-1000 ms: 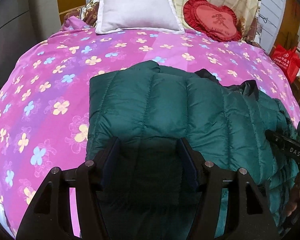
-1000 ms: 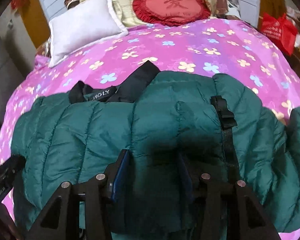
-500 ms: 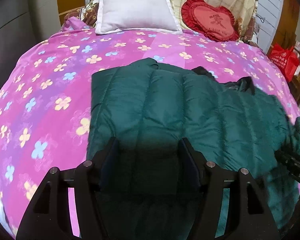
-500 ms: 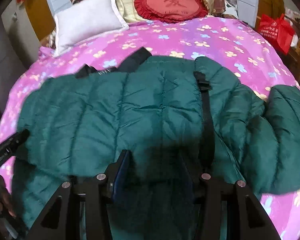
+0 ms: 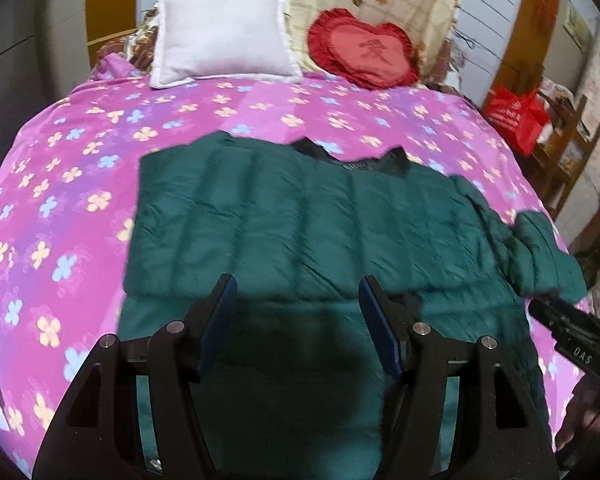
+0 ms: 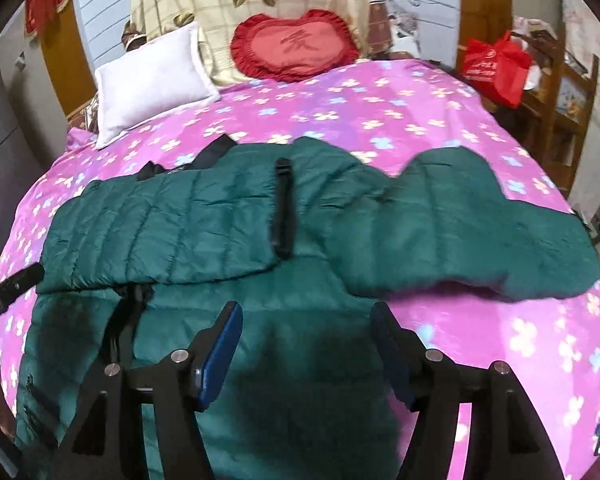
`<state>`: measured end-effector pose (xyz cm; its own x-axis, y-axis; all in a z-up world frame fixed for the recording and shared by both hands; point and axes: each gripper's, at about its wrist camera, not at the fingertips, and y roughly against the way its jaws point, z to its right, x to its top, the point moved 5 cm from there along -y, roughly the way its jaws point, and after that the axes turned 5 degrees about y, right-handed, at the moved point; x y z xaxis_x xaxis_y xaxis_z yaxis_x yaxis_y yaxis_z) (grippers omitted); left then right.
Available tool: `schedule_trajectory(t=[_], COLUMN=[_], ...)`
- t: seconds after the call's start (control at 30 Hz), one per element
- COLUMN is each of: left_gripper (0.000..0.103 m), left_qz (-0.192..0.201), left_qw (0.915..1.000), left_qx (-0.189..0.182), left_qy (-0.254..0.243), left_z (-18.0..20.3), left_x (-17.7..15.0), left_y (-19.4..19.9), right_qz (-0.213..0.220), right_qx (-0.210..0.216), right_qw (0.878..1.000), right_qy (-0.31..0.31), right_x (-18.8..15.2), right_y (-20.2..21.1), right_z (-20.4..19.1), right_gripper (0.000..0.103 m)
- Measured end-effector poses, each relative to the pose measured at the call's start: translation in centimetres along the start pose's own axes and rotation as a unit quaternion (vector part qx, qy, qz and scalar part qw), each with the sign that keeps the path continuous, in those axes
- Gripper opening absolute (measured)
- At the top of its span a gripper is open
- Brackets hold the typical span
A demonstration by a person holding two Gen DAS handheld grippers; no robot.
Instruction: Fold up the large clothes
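- Clearly, the green jacket (image 5: pixel 300 220) lay across the bed (image 5: pixel 60 184), long axis side to side.
- Both tongs — left gripper (image 5: pixel 298 300), right gripper (image 6: pixel 306 326) — gaped wide, empty.
- Loose sleeve (image 6: pixel 480 240) perhaps nearer the right one.

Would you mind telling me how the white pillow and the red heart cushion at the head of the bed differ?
The white pillow is rectangular and plain; the red heart cushion is heart-shaped, ruffled at the edge, with a character stitched on its face. The pillow sits left of the cushion. Both lean at the head of the bed on the pink flowered cover.
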<state>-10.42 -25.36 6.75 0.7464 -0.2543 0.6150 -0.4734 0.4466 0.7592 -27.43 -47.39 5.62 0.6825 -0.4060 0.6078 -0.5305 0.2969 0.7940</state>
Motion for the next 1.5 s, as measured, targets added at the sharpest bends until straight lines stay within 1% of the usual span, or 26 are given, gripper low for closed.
schedule_trajectory(t=[0.1,0.27,0.53,0.77,0.93,1.2,1.33,1.5], left_gripper=[0.063,0.063,0.063,0.063,0.063,0.063,0.063,0.063], left_qz=[-0.006,-0.011,-0.023,-0.025,-0.025,-0.027,-0.024,-0.015], left_qw=[1.0000,0.9998,0.9989,0.9986,0.9987,0.9986,0.9989,0.9988], left_qx=[-0.003,-0.014,-0.021,-0.021,-0.019,-0.014,-0.004,0.018], left_qy=[-0.005,-0.013,-0.034,-0.041,-0.040,-0.045,-0.041,-0.043], left_z=[1.3,3.6,6.8,8.6,9.5,10.4,10.2,9.1], left_x=[-0.9,-2.2,-3.7,-4.2,-4.3,-4.7,-4.7,-4.6], left_y=[0.0,0.2,-0.1,-0.7,-1.2,-1.7,-1.9,-1.9], right_qz=[0.008,0.008,0.003,-0.001,-0.002,-0.005,-0.007,-0.005], right_qx=[-0.011,-0.026,-0.034,-0.039,-0.032,-0.019,-0.010,-0.003], right_qw=[1.000,1.000,0.999,0.999,0.999,0.999,0.999,1.000], right_qy=[-0.001,-0.006,-0.028,-0.036,-0.040,-0.041,-0.037,-0.025], right_x=[-0.7,-1.7,-2.7,-2.9,-2.8,-2.7,-2.5,-2.4], right_y=[1.2,2.2,2.6,2.5,2.2,1.5,1.2,0.9], right_z=[1.4,3.6,6.7,8.3,8.5,7.6,6.8,5.6], right_gripper=[0.064,0.064,0.065,0.065,0.065,0.066,0.067,0.067])
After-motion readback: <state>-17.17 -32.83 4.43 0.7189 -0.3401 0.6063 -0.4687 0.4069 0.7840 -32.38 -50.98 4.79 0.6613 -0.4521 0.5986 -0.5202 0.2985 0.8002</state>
